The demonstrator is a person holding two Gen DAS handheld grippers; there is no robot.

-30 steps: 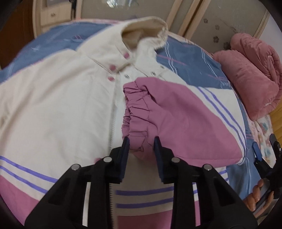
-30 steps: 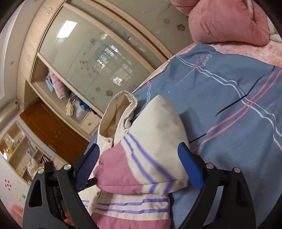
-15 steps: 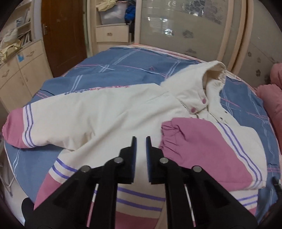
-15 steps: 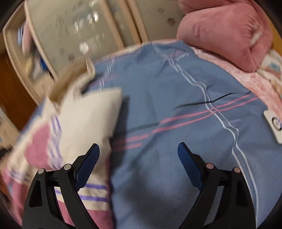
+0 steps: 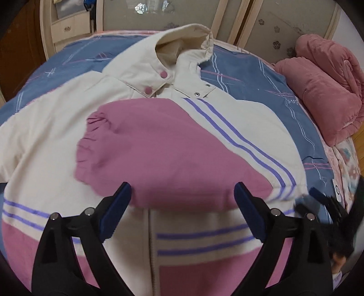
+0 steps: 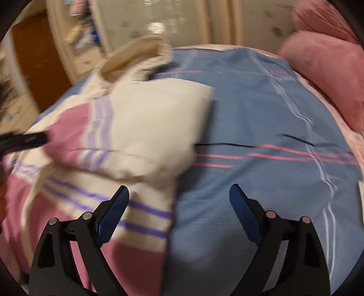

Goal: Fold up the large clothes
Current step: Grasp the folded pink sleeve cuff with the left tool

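the left gripper [image 5: 182, 202] has just been opening and now stands wide with nothing pinched, its blue pads [image 5: 115, 210] either side of the pink sleeve [image 5: 159, 157] folded across the jacket's [image 5: 56, 136] chest. the right gripper [image 6: 179, 205] also gapes wide and empty, over the jacket's right edge and the blue striped bedspread [image 6: 261, 127]. beyond, the cream jacket lies front-up on the bed, hood [image 5: 188, 38] toward the wardrobe doors [image 5: 182, 16], with a rolled pink quilt [image 5: 325, 91] at the far right.

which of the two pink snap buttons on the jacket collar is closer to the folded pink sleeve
The lower pink snap, just above the folded sleeve; the other snap sits higher, toward the hood.
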